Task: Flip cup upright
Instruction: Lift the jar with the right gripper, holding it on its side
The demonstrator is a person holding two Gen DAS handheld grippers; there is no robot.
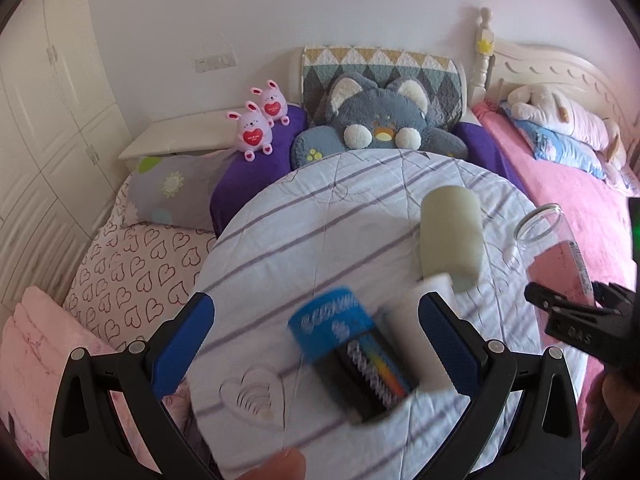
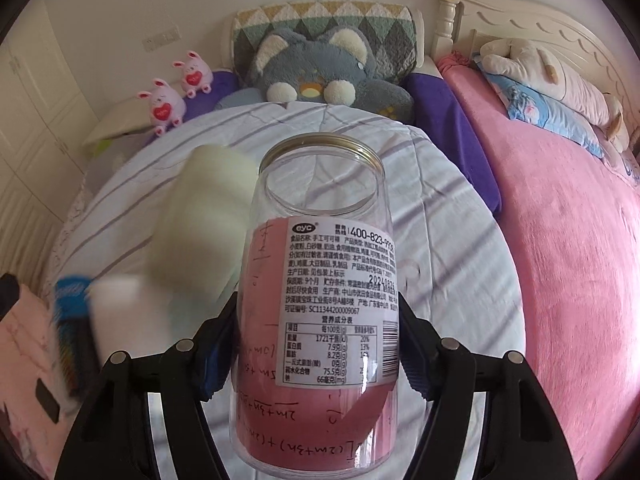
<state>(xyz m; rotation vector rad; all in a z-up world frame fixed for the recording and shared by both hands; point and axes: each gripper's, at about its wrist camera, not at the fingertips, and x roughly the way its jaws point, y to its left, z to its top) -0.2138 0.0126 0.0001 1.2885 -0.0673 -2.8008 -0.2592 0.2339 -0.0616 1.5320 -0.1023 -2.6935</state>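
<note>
My right gripper is shut on a clear plastic cup with a pink and white label, its open mouth pointing away and slightly up, held above the round table. The cup and right gripper also show at the right edge of the left wrist view. My left gripper is open above the table. Between its fingers is a blurred blue and black cup beside a white cup. A pale green cup lies further back.
The table has a striped white cloth. Behind it are a grey cat plush, two pink bunny toys and purple cushions. A pink bed is on the right, a heart-print bed on the left.
</note>
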